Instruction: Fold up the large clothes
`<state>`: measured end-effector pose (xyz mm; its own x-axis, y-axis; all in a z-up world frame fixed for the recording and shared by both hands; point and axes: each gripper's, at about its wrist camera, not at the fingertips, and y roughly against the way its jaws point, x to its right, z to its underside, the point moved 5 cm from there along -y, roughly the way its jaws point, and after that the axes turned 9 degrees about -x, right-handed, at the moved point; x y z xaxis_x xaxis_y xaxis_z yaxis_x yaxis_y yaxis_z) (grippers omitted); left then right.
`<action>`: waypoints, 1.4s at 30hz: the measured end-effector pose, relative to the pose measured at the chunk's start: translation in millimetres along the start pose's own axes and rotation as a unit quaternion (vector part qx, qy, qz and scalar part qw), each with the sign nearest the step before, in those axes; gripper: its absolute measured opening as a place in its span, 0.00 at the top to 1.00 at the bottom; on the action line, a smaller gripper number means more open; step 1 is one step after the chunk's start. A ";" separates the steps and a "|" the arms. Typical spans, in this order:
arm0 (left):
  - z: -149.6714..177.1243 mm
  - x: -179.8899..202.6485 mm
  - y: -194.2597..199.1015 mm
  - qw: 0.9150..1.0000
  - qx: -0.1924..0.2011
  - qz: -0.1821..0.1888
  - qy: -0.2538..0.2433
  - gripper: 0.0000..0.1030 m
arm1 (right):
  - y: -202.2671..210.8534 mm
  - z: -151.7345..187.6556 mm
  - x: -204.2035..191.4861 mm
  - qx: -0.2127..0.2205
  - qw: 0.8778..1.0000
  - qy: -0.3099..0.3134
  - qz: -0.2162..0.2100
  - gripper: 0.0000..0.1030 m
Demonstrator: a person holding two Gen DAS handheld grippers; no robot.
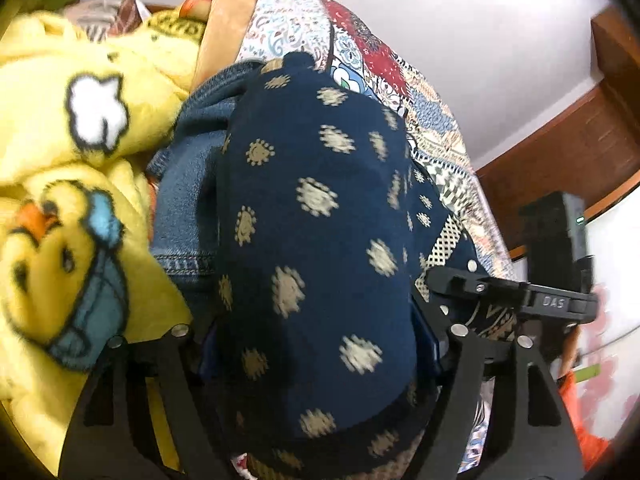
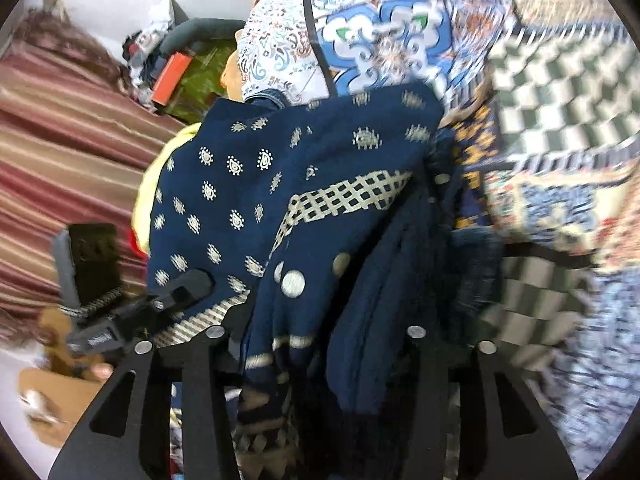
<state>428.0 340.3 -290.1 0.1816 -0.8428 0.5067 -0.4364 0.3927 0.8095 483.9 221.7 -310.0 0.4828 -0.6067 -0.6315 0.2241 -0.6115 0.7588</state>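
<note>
Navy garment sits bunched between both grippers, left and right; we cannot tell whether either pinches it. Denim at 9 o'clock. We judge folding unfinished.

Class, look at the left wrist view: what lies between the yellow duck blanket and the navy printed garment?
A blue denim garment lies between the yellow duck blanket and the navy printed garment, tucked partly beneath the navy one. The left wrist view shows this plainly.
</note>
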 end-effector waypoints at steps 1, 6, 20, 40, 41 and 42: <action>1.7 2.7 2.4 1.000 0.002 -0.014 -0.006 0.24 | 6.1 5.6 -2.6 0.002 1.000 0.006 0.015 0.55; 20.2 10.2 18.2 0.997 0.011 -0.072 -0.031 0.11 | 24.0 30.7 -7.9 0.018 0.992 0.052 0.116 0.35; 87.7 36.9 71.8 0.981 0.049 -0.173 -0.065 0.08 | 107.5 101.3 -39.9 0.099 0.965 0.108 0.218 0.29; 213.1 261.0 320.3 0.855 0.438 -0.189 -0.204 0.08 | 299.7 234.3 -241.1 0.453 0.855 0.219 0.127 0.29; 219.4 263.7 323.2 0.849 0.447 -0.191 -0.205 0.08 | 300.5 238.9 -244.1 0.458 0.851 0.220 0.130 0.29; 222.3 265.2 323.6 0.847 0.452 -0.193 -0.205 0.08 | 300.7 243.5 -244.9 0.463 0.848 0.221 0.134 0.29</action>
<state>139.1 162.1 40.4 0.2241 -0.9738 -0.0380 -0.9439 -0.2266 0.2402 226.9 62.7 34.1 0.7270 -0.6627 -0.1798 -0.6058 -0.7423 0.2864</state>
